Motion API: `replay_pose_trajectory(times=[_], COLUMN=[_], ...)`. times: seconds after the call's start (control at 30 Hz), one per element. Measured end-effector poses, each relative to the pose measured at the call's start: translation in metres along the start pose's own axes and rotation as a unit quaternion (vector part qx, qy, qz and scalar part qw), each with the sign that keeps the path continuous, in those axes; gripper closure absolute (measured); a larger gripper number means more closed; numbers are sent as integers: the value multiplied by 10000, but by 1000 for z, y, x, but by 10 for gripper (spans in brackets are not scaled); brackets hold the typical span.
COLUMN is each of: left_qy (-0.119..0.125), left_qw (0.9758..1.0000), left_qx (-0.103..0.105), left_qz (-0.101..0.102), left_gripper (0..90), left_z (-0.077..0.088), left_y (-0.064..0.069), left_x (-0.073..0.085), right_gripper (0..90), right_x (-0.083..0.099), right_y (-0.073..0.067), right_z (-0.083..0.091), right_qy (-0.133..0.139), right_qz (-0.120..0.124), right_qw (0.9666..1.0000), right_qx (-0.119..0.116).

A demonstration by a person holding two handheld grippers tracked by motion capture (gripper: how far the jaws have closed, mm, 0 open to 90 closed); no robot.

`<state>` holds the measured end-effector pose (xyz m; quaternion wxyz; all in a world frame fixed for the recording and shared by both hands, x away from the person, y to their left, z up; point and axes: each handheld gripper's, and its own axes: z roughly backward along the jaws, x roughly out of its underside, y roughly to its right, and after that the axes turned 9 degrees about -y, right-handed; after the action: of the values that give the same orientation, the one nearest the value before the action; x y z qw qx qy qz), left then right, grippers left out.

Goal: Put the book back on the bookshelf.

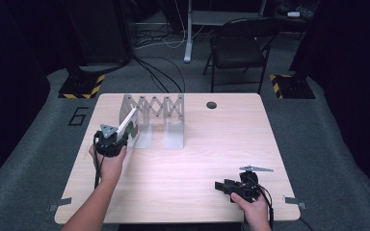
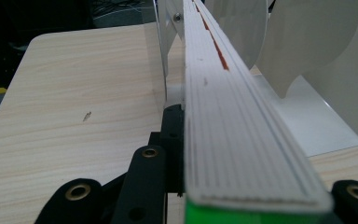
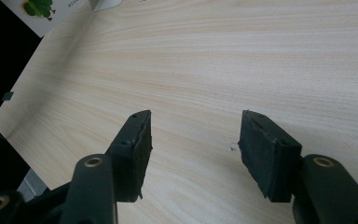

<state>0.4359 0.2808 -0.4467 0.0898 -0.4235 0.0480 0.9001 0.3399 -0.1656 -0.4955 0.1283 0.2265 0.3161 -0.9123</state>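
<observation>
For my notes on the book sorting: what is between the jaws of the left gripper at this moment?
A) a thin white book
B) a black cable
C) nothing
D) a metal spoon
A: the left gripper is shut on the book, beside the white rack.

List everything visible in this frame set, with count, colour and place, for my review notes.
Book: one, white with green cover art, tilted at the rack's left end.
Book rack: one, white expanding dividers, table's far left half.
Table: one, light wood, with a dark round hole near its far edge.
Folding chair: one, black, beyond the table.
Left claw: black, shut on the book.
Right claw: black, open, nothing between its jaws, near right edge.
</observation>
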Motion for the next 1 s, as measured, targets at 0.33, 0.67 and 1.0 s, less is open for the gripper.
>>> replay_pose_trajectory(times=[0.33, 0.67, 1.0], left_qy=[0, 28, -38], left_qw=[9999, 9999, 9998], left_qx=[-40, -52, -174], left_qz=[100, 89, 52], left_gripper=[758, 758, 755], left_z=[-8, -15, -22], left_y=[-1, 3, 11], left_x=[-2, -6, -9], right_gripper=[436, 436, 435], right_x=[5, 10, 12], right_y=[4, 7, 9], right_z=[6, 11, 14], right_qy=[63, 108, 152], right_qz=[-55, -135, -141], right_qw=[10000, 9998, 9997], right_qx=[50, 98, 121])
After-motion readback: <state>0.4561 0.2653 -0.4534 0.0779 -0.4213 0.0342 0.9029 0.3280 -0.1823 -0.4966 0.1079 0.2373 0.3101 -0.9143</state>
